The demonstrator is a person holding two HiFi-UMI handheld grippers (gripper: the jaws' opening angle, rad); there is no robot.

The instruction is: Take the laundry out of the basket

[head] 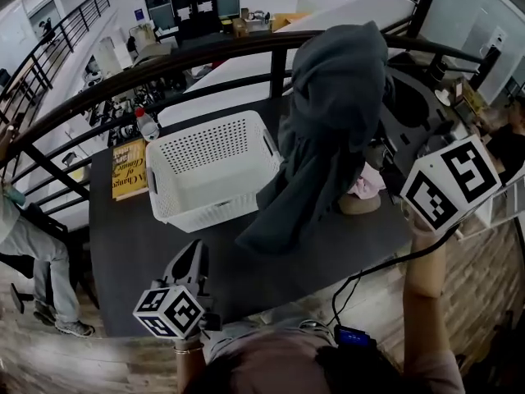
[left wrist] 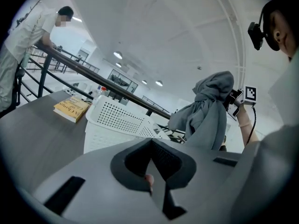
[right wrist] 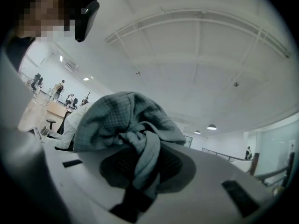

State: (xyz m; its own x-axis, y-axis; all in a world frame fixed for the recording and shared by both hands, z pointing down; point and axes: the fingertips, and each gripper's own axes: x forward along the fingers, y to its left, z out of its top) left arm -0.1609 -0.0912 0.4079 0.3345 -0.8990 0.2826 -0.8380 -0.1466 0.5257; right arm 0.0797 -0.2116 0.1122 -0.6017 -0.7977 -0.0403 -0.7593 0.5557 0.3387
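Cloth (head: pixel 328 130) of grey waffle-weave droops beside perforated plastic basket (head: pixel 215 210).

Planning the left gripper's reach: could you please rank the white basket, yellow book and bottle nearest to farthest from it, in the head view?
1. white basket, just ahead
2. yellow book, left of basket
3. bottle, behind the book

We note the left gripper (left wrist: pixel 151 143) with its jaws together and nothing between them. On the tabletop (left wrist: pixel 32 139), a white perforated basket (left wrist: pixel 119 125) stands near the far edge, with a yellow book (left wrist: pixel 71 110) just beside it on the left. The right gripper (left wrist: pixel 235 99) holds a grey garment (left wrist: pixel 208 115) aloft.
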